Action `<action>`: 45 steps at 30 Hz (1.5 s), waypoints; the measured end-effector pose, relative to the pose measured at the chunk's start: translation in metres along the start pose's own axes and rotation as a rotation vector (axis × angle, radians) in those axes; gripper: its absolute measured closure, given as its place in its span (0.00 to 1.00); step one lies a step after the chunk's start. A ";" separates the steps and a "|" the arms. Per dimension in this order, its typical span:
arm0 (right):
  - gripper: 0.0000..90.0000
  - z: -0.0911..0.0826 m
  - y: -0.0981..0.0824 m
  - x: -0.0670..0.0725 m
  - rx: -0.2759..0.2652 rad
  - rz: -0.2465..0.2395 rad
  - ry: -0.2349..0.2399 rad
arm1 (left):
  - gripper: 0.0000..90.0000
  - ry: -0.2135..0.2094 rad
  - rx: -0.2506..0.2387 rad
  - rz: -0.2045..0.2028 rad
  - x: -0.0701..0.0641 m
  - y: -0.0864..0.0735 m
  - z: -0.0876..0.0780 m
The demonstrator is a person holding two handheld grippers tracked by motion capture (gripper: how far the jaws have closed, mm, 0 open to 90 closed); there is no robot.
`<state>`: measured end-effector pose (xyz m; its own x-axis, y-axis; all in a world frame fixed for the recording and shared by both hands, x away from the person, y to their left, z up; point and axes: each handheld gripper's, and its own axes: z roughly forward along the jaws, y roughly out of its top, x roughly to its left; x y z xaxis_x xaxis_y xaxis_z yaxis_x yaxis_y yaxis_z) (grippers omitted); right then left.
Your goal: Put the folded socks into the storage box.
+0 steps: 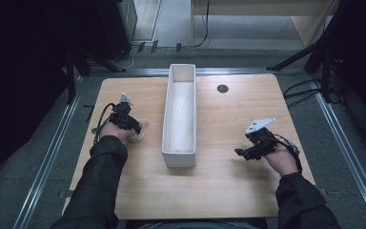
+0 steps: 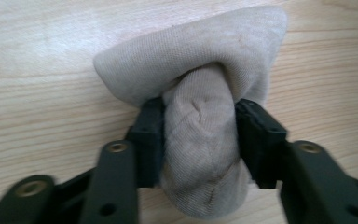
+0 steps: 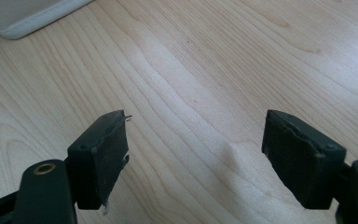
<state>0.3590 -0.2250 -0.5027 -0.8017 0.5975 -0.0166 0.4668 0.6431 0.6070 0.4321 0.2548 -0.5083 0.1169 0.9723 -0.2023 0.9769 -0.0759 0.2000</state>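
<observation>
Beige sock (image 2: 200, 140) pinched in left claw (image 1: 132, 125) on bench (image 1: 228, 191); long white box (image 1: 180, 114) just beside, lengthwise away; right claw (image 3: 196, 154) held wide, empty.

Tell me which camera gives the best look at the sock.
The left gripper view: the beige sock sits large between the left gripper, whose pads pinch its bunched middle. In the high view the sock is a small patch, half hidden by that gripper. The right gripper view looks at wood instead.
</observation>
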 end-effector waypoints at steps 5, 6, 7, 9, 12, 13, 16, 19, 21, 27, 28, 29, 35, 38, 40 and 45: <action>0.25 0.001 0.001 0.000 0.007 -0.004 -0.001 | 0.75 -0.002 0.006 0.012 -0.002 0.000 0.000; 0.25 0.001 0.001 0.000 0.000 -0.006 0.000 | 0.75 0.001 0.004 0.031 -0.003 0.000 0.000; 0.25 0.001 0.001 0.000 -0.004 -0.005 0.004 | 0.75 0.003 0.003 0.029 -0.003 0.000 0.000; 0.25 0.001 0.001 0.000 -0.003 0.015 0.005 | 0.76 0.011 0.004 0.027 -0.004 0.000 0.000; 0.25 0.001 0.002 0.000 -0.006 0.025 0.009 | 0.76 0.014 0.011 0.019 -0.005 0.000 0.000; 0.25 0.001 0.002 -0.001 -0.012 0.025 0.003 | 0.76 0.011 0.017 0.009 -0.005 0.000 -0.001; 0.25 0.000 0.003 0.000 -0.019 0.020 0.004 | 0.77 0.009 0.015 0.000 -0.005 0.000 -0.001; 0.25 0.001 0.006 0.001 -0.022 -0.005 0.009 | 0.77 0.009 0.025 -0.016 -0.005 0.000 -0.002; 0.25 0.003 0.007 0.002 -0.014 -0.021 0.010 | 0.77 0.001 0.024 -0.026 -0.004 -0.001 -0.002; 0.25 0.002 0.008 0.002 -0.020 -0.013 0.004 | 0.77 -0.010 0.045 -0.049 -0.001 0.002 -0.005; 0.25 0.002 0.008 0.001 -0.023 -0.015 0.007 | 0.77 -0.021 0.053 -0.080 0.000 0.001 -0.008; 0.25 0.002 0.008 0.001 -0.023 -0.015 0.007 | 0.77 -0.021 0.053 -0.080 0.000 0.001 -0.008; 0.25 0.003 0.007 -0.008 -0.026 0.003 0.008 | 0.77 -0.048 0.037 -0.094 -0.003 0.000 -0.022; 0.25 0.001 0.008 -0.006 -0.036 -0.001 0.005 | 0.77 -0.061 0.039 -0.084 -0.007 0.001 -0.032; 0.25 0.002 0.008 -0.006 -0.036 -0.008 0.005 | 0.77 -0.074 0.030 -0.096 -0.008 0.001 -0.037; 0.25 0.002 0.009 -0.008 -0.039 0.000 -0.001 | 0.77 -0.051 0.004 -0.080 -0.019 -0.001 -0.058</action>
<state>0.3697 -0.2233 -0.4986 -0.8012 0.5981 -0.0171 0.4521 0.6239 0.6375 0.4188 0.2488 -0.4486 0.0472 0.9627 -0.2665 0.9841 0.0009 0.1776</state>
